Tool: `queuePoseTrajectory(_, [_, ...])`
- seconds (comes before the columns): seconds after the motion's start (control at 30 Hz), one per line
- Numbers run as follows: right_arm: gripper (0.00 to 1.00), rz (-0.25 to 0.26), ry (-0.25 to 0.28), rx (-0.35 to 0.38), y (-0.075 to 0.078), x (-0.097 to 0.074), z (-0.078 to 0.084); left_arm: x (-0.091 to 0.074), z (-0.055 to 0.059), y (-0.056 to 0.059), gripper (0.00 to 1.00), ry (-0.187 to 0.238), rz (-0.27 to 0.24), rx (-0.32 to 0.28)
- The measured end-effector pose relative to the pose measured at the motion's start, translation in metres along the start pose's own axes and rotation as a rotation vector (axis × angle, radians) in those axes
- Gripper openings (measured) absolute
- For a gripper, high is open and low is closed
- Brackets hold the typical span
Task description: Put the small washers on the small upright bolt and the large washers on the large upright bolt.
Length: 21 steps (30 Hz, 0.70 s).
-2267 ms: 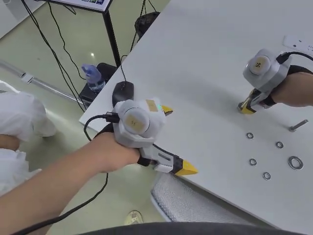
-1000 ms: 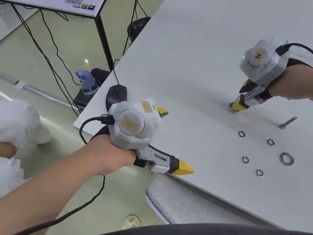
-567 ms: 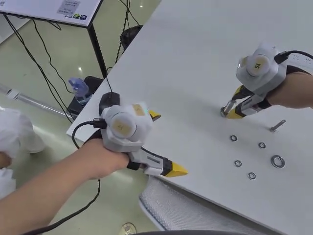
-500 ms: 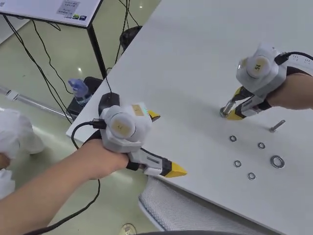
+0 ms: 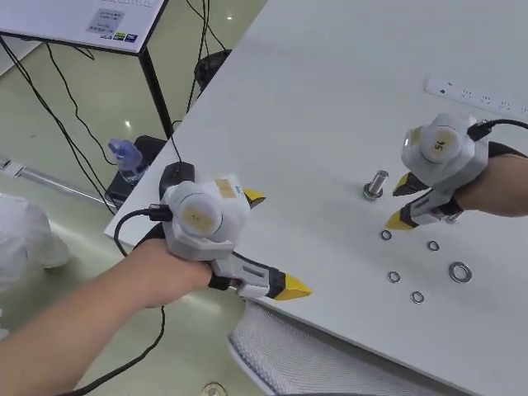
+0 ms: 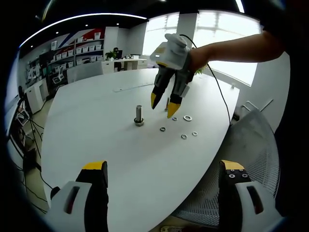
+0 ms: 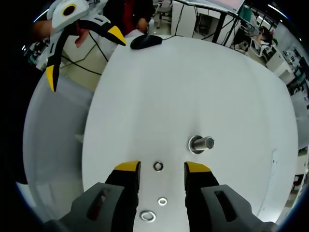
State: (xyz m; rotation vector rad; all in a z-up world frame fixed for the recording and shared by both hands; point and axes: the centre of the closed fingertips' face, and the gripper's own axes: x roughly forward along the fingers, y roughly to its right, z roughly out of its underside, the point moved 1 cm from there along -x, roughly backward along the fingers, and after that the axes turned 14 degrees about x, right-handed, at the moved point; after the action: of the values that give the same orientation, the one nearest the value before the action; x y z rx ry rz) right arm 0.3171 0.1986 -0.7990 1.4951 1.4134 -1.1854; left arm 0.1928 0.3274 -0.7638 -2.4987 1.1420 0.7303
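bright metal on a matt white top
the large upright silver bolt (image 5: pixel 375 183) and small silver ring washers (image 5: pixel 385 235) are seen as polished, glinting metal; the white table top (image 5: pixel 330 99) is smooth and matt; the left gripper (image 5: pixel 275 242) and right gripper (image 5: pixel 399 203) are cased in smooth pale-grey plastic, yellow-tipped; the grey chair (image 5: pixel 289 351) is covered in woven mesh.
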Motion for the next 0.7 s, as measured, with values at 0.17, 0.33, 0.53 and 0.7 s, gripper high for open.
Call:
queuePoseTrajectory(0.17, [0.38, 0.002, 0.005, 0.037, -0.006, -0.004, 0.02, 0.0, 0.0, 0.001, 0.96, 0.0, 0.002, -0.003])
queuePoseTrajectory(0.33, [0.38, 0.014, -0.002, 0.083, -0.007, -0.008, 0.048, 0.001, 0.0, 0.004, 0.96, -0.001, 0.006, -0.005])
queuePoseTrajectory(0.53, [0.38, 0.025, -0.018, 0.137, -0.008, -0.008, 0.081, 0.003, -0.003, 0.005, 0.95, -0.003, 0.012, 0.0])
queuePoseTrajectory(0.7, [0.37, 0.033, -0.01, 0.191, -0.01, -0.007, 0.1, 0.004, -0.005, 0.003, 0.95, 0.0, 0.007, 0.002])
